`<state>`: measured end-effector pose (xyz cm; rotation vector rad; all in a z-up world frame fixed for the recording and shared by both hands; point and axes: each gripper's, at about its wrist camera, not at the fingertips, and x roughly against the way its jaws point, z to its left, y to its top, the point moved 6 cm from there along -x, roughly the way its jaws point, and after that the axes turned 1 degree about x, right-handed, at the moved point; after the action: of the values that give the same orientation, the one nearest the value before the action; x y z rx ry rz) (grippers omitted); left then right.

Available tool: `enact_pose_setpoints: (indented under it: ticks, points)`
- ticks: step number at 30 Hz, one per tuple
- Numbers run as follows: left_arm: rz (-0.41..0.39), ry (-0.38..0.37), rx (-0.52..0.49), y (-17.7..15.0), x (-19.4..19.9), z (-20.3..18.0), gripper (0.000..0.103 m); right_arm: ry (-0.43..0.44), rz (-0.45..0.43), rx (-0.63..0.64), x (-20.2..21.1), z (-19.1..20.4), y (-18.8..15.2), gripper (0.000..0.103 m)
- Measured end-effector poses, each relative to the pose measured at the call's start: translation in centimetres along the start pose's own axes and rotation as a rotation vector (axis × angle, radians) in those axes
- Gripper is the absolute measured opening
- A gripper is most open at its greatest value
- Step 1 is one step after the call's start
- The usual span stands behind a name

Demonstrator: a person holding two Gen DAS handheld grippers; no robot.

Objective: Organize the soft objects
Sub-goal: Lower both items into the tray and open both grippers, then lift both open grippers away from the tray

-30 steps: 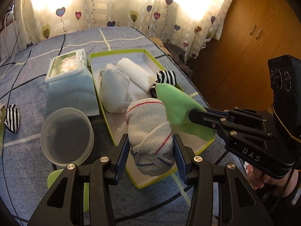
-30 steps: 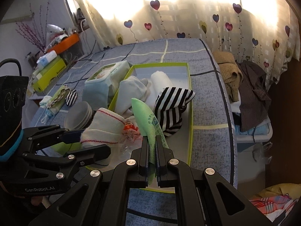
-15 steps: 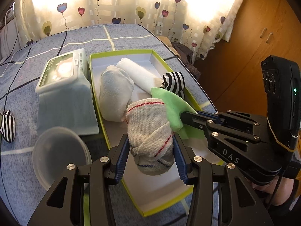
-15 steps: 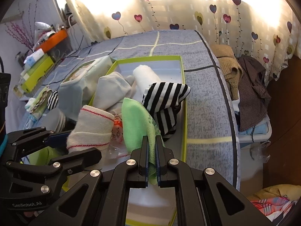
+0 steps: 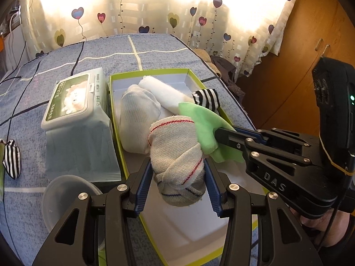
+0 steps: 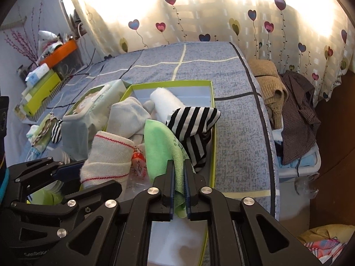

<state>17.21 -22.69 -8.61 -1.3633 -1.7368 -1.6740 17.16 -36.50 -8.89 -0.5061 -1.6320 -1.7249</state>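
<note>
Now both grippers hang over the green-rimmed box (image 5: 115,119) on the bed, each with a cloth between its fingers.

Blue pads of the left gripper (image 5: 178,185) press on a knotted cream cloth (image 5: 175,153) with red stitching, above the box's bare near end; the right gripper (image 6: 178,190) has its jaws easing apart, a green cloth (image 6: 162,146) between them. Deeper in the box lie a grey bundle (image 5: 137,119), a white roll (image 5: 162,93) and a striped sock (image 6: 193,122). A clear packet behind the cream cloth is mostly hidden. "DAS" reads on the right gripper's side; the wipes pack (image 5: 75,108) beside the box carries print too small to read. Blue checked bedspread (image 6: 239,115), heart-patterned curtain (image 5: 155,6), wooden cupboard (image 5: 310,44).
</note>
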Motion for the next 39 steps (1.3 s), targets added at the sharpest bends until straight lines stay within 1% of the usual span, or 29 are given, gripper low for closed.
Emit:
enact_pose_setpoints:
  ticks: [1,2,12,23,32,39]
  points:
    - [0.0,0.001,0.002,-0.1,0.1,0.1,0.048,0.002,0.0,-0.001,0.2,0.0,-0.1,0.023]
    - [-0.001,0.002,0.003,-0.1,0.1,0.1,0.048,0.004,-0.002,-0.001,0.4,0.1,-0.2,0.029]
    - [-0.05,-0.015,-0.017,-0.6,2.4,-0.7,0.048,-0.001,-0.05,0.005,3.5,1.0,-0.9,0.039]
    - [-0.129,-0.013,-0.026,-1.1,6.6,-0.7,0.048,-0.031,-0.106,0.032,7.5,3.1,-1.6,0.054]
    - [-0.179,-0.018,-0.034,-1.8,9.5,-0.4,0.048,-0.053,-0.145,0.055,9.8,5.0,-2.3,0.061]
    - [-0.212,-0.009,-0.024,-2.5,11.3,0.6,0.048,-0.044,-0.165,0.062,10.9,6.1,-2.8,0.063]
